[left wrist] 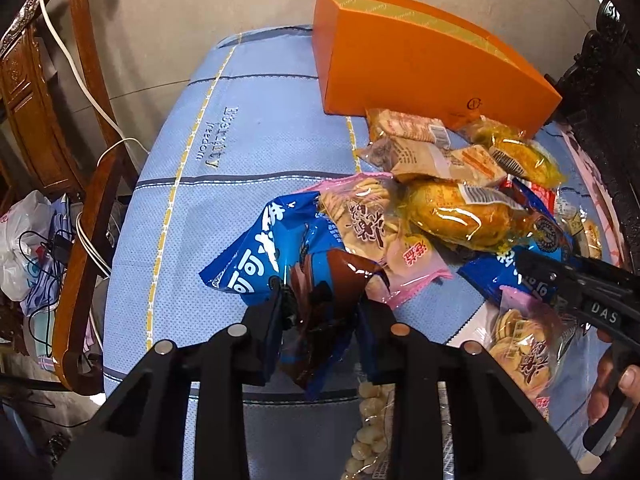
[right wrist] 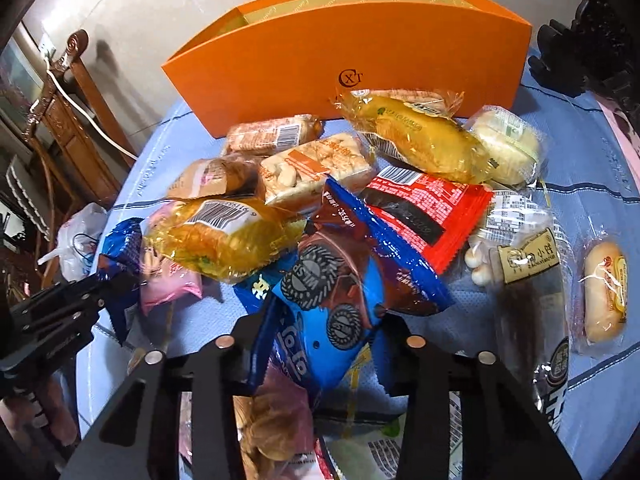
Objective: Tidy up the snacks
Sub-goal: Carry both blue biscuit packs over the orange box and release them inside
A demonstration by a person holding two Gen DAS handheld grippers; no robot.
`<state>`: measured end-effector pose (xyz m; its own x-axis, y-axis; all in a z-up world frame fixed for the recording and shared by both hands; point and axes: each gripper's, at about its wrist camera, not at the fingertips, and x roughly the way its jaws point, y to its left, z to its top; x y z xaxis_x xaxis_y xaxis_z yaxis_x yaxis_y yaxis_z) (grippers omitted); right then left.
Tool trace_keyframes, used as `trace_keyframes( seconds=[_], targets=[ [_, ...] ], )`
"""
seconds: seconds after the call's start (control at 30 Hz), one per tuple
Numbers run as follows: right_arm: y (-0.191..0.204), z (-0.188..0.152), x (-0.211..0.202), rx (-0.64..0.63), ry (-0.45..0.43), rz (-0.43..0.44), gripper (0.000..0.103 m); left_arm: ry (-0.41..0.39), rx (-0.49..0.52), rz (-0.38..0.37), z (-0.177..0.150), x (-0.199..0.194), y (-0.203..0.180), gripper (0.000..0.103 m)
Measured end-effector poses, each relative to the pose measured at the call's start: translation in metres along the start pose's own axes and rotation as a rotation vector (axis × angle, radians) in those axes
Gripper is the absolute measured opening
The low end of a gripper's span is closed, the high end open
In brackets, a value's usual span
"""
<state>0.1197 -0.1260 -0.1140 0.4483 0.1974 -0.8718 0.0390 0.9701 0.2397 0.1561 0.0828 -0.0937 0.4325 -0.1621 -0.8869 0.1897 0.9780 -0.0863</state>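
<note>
My left gripper (left wrist: 320, 312) is shut on a blue and brown cookie packet (left wrist: 280, 256) and holds it over the blue cloth. My right gripper (right wrist: 328, 328) is shut on a second blue cookie packet (right wrist: 340, 292) at the front of the snack pile. The pile holds yellow cake packets (right wrist: 224, 240), a red packet (right wrist: 424, 216), pink cracker packets (left wrist: 380, 232) and biscuit bars (right wrist: 316, 168). An open orange box (right wrist: 360, 68) stands behind the pile; it also shows in the left wrist view (left wrist: 420, 64). The right gripper shows at the right edge of the left wrist view (left wrist: 524, 256).
The blue cloth (left wrist: 240, 140) covers the table. A carved wooden chair (left wrist: 48, 100) with a white cable stands to the left. A plastic bag (left wrist: 24, 240) lies on the floor. Dark carved furniture (right wrist: 592, 52) is at the right. More snacks (right wrist: 604, 296) lie right of the pile.
</note>
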Motion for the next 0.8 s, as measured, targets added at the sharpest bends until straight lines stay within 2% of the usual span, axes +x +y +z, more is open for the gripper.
trace_keyframes(
  seconds=[0.27,0.57,0.67,0.8],
  targets=[
    [-0.002,-0.003,-0.032,-0.014,-0.068,0.005,0.036,-0.039,0.014,-0.002,0.002,-0.015,-0.003,0.03],
    [-0.008,0.022,-0.093,-0.03,-0.214,0.011,0.028,-0.167,0.073,-0.006,0.026,-0.065,-0.016,0.03],
    [-0.01,0.031,-0.086,-0.055,-0.173,-0.003,0.028,-0.188,0.105,-0.005,0.04,-0.072,-0.028,0.03],
    [-0.016,0.028,-0.067,-0.024,-0.13,0.021,0.027,-0.169,0.104,-0.035,0.046,-0.063,-0.041,0.03]
  ],
)
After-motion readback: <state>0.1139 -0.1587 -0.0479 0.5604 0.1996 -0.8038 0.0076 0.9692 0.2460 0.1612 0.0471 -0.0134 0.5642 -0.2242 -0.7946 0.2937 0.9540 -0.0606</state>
